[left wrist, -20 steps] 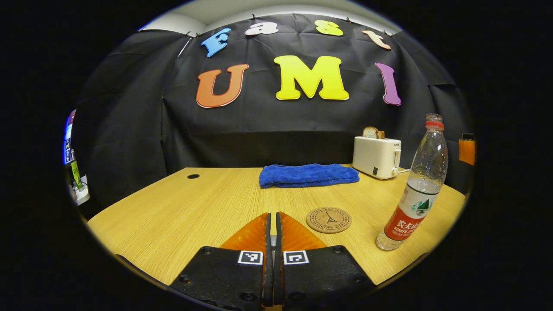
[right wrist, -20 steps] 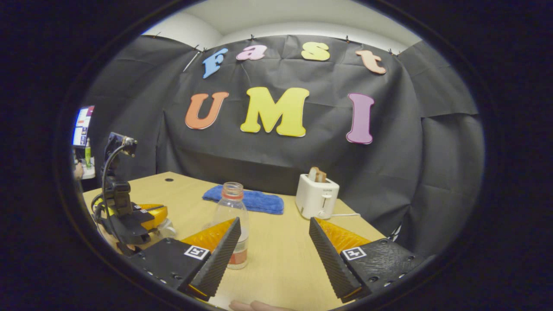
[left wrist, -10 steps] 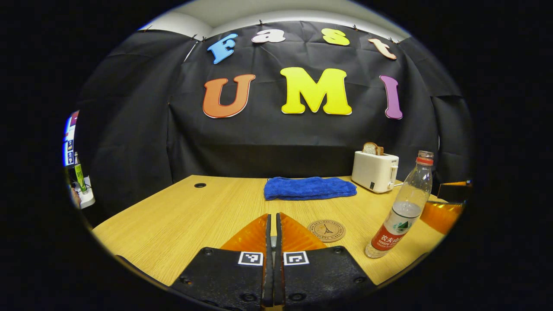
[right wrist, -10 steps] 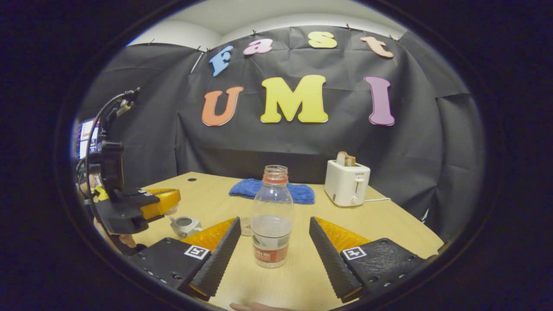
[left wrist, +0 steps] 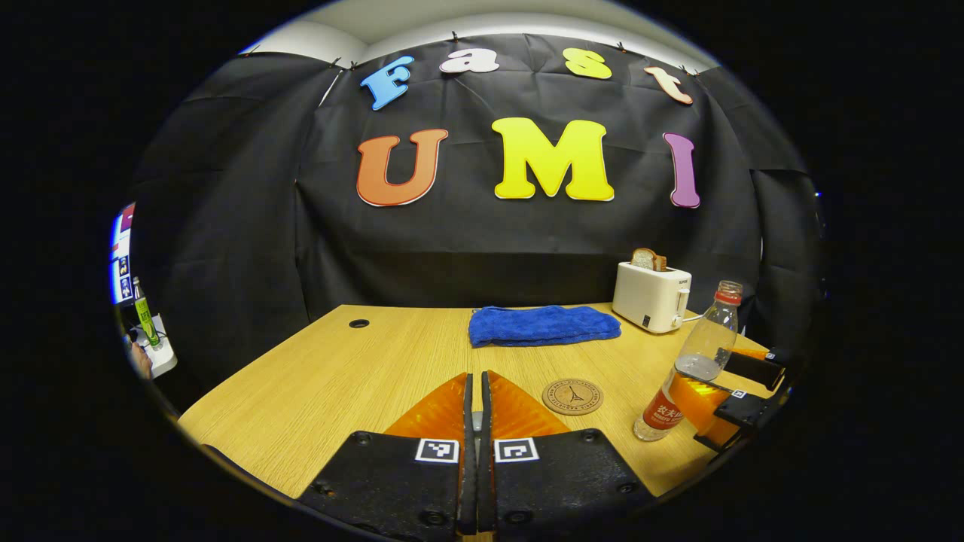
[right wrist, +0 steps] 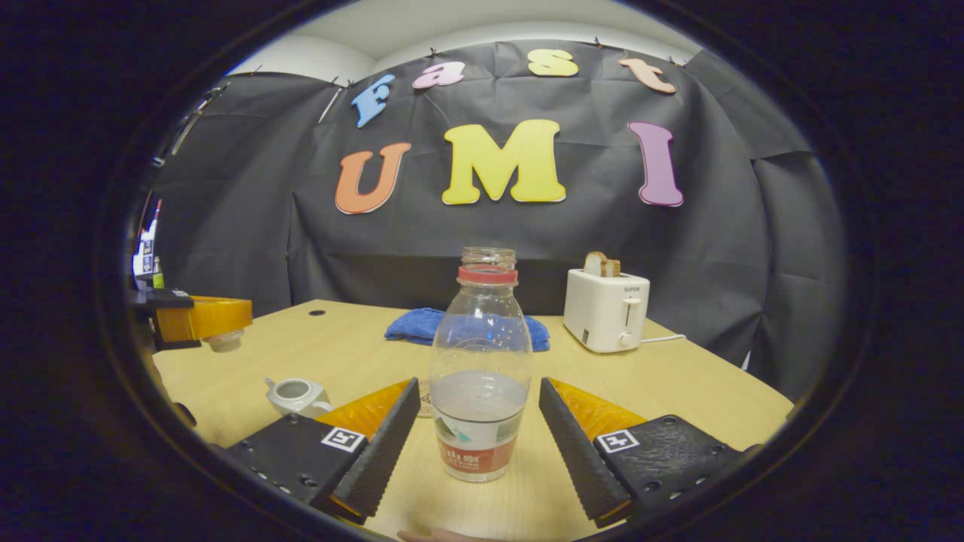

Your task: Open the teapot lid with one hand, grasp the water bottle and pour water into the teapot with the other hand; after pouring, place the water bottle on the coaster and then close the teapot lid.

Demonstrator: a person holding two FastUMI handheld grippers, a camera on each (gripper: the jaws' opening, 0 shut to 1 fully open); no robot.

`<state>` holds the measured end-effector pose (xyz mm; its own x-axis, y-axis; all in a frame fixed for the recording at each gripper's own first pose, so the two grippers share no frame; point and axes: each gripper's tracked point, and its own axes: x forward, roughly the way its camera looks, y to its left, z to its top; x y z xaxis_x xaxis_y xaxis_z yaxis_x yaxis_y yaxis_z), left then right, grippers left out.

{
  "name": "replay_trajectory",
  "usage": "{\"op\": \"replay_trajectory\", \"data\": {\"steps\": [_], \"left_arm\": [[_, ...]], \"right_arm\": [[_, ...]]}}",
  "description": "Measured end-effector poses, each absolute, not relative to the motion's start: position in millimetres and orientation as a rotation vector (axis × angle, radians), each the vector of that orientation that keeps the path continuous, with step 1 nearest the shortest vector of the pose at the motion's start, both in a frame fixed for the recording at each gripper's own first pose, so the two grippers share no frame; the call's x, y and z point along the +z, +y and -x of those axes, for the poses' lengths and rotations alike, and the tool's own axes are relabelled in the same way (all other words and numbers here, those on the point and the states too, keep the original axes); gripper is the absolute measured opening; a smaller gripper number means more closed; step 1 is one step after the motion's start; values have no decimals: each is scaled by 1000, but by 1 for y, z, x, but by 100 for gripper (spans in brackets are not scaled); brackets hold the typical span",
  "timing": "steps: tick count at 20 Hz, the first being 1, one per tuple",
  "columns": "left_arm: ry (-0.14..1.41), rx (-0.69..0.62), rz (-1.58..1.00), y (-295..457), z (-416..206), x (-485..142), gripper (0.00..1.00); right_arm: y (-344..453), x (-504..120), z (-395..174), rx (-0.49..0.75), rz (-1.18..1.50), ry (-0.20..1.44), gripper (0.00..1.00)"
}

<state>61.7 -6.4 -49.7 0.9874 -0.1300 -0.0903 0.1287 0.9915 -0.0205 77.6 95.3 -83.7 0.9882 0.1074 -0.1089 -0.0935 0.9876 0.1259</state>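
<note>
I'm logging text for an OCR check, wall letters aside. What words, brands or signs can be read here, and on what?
water bottle: label print blurred, unreadable.
toaster: small brand mark, too small to read.
coaster: lettering ringing a tower drawing, too small.
left gripper, right gripper: square code tags, no words.

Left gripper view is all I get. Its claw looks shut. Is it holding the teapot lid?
Observer: Looks so. In the right gripper view the left claw is raised above the table, with the pale lid at its tip.
Operator: Teapot?
Observer: The teapot sits open on the table, left of the right claw.
Operator: Bottle gripped?
Observer: Not yet. The water bottle stands between the right claw's open fingers, with gaps on both sides.
</note>
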Motion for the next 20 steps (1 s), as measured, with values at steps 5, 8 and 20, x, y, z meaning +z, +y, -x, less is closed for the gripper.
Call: {"op": "replay_trajectory", "data": {"steps": [5,8,20], "left_arm": [[88,-133,-10,4,-56,-41,3],[91,-142,1,7,-53,-39,3],[99,-165,32,60,-53,-38,4]], "right_arm": [[96,-82,-90,84,-109,119,88],[98,-82,-89,80,-80,137,80],[104,-61,-79,-22,328,174,78]]}}
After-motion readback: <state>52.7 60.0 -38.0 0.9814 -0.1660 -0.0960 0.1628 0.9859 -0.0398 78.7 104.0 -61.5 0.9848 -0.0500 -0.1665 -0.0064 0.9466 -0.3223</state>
